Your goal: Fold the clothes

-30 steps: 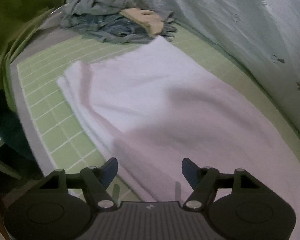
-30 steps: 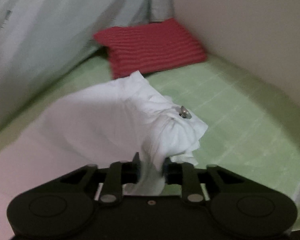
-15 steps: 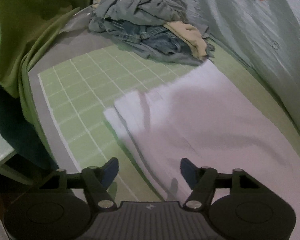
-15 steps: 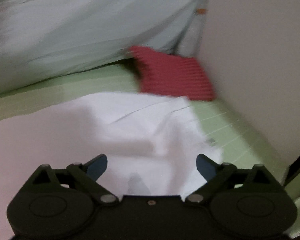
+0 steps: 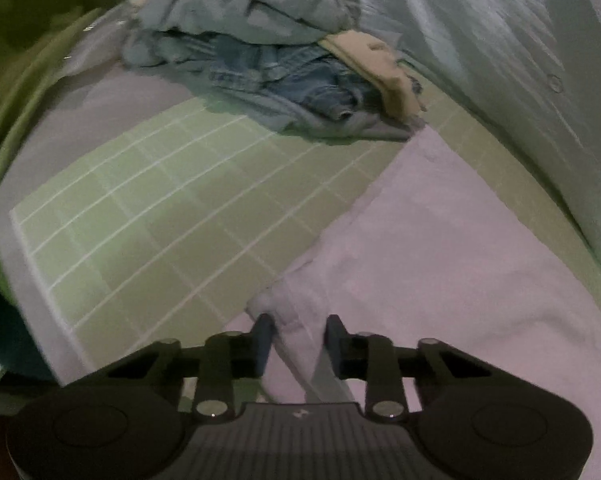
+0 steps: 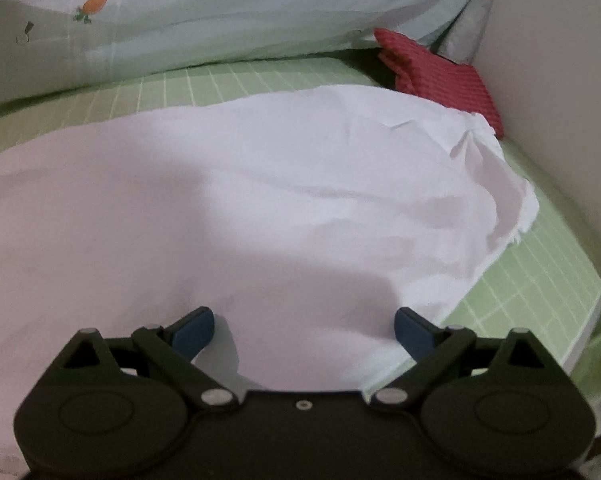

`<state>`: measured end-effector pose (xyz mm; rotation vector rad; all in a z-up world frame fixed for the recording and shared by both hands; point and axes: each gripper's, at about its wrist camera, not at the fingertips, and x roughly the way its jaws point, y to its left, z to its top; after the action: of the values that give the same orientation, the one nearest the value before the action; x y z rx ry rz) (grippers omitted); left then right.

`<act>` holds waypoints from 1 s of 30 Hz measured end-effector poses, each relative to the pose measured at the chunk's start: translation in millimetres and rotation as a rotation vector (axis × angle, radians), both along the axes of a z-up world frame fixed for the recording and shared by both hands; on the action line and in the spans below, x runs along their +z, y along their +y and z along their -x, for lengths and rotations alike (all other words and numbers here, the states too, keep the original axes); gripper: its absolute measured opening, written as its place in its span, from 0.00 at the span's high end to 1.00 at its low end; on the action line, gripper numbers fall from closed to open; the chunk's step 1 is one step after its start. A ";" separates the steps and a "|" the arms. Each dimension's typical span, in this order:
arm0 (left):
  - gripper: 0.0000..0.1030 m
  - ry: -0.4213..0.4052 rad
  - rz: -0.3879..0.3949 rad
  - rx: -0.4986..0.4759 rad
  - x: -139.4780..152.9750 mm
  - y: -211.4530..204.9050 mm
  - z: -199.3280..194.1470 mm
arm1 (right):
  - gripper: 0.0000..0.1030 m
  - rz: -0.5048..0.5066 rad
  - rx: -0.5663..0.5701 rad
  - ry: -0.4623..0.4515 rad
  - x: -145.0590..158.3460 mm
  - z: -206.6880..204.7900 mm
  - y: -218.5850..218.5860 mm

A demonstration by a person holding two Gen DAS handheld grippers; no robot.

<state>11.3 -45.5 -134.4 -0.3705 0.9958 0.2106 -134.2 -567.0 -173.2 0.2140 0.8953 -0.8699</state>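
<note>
The left gripper [image 5: 296,334] is pinching the white cloth's [image 5: 440,248] corner – jaws nearly closed; the right gripper [image 6: 304,326] is hovering wide open, empty, clothes pile [image 5: 268,48] at twelve o'clock.

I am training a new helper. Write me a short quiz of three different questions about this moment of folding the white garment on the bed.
1. True or false: the right gripper has its fingers spread wide above the white garment.
2. What lies between the left gripper's fingers?
3. Which folded item lies against the wall beyond the garment? A) red cloth B) black jacket C) yellow towel

Key: 1 true; 2 a corner of the white garment; 3 A
</note>
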 end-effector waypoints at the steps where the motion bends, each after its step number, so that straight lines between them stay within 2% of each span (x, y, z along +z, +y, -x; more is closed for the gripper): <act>1: 0.72 -0.001 0.003 -0.014 -1.2 0.2 -1.9 | 0.05 0.000 -0.010 0.003 -1.8 0.5 3.9; 2: 0.73 -0.001 0.004 -0.026 -2.4 0.0 -3.6 | 0.05 -0.001 -0.019 0.006 -3.5 1.0 7.8; 4: 0.86 -0.004 0.005 -0.046 -4.6 -0.9 -6.1 | 0.04 -0.003 -0.032 0.015 -6.3 1.4 13.5; 6: 0.92 -0.026 0.020 -0.054 -3.1 0.5 -3.4 | 0.04 -0.001 -0.040 0.025 -8.1 2.4 18.2; 8: 0.94 -0.059 0.013 -0.066 4.9 -0.1 2.0 | 0.04 0.003 -0.047 0.032 -8.7 1.8 23.2; 13: 0.94 -0.141 -0.024 -0.113 46.2 -2.3 26.8 | 0.04 0.009 -0.050 0.053 -7.9 -1.2 26.5; 15: 0.93 -0.121 -0.027 -0.114 44.1 0.2 31.6 | 0.04 0.011 -0.049 0.061 -7.8 -2.1 26.9; 17: 0.92 -0.050 -0.011 -0.083 23.4 5.8 25.6 | 0.04 0.011 -0.052 0.065 -9.2 -3.6 27.6; 20: 0.77 0.025 0.004 -0.041 3.7 14.0 19.1 | 0.04 0.014 -0.053 0.066 -9.8 -5.3 28.9; 22: 0.56 0.035 -0.003 -0.015 2.3 18.8 18.9 | 0.04 0.016 -0.047 0.069 -9.8 -5.7 29.8; 24: 0.40 0.027 -0.020 0.005 3.7 22.8 19.4 | 0.03 0.015 -0.044 0.067 -10.1 -5.0 30.2; 30: 0.39 0.077 0.016 -0.009 -8.5 24.8 13.6 | 0.00 -0.029 -0.094 0.023 -12.7 1.1 24.4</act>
<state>-2.4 -20.7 -142.9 -0.3749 1.0753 0.2100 -135.3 -542.6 -185.9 0.2731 0.9255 -0.9485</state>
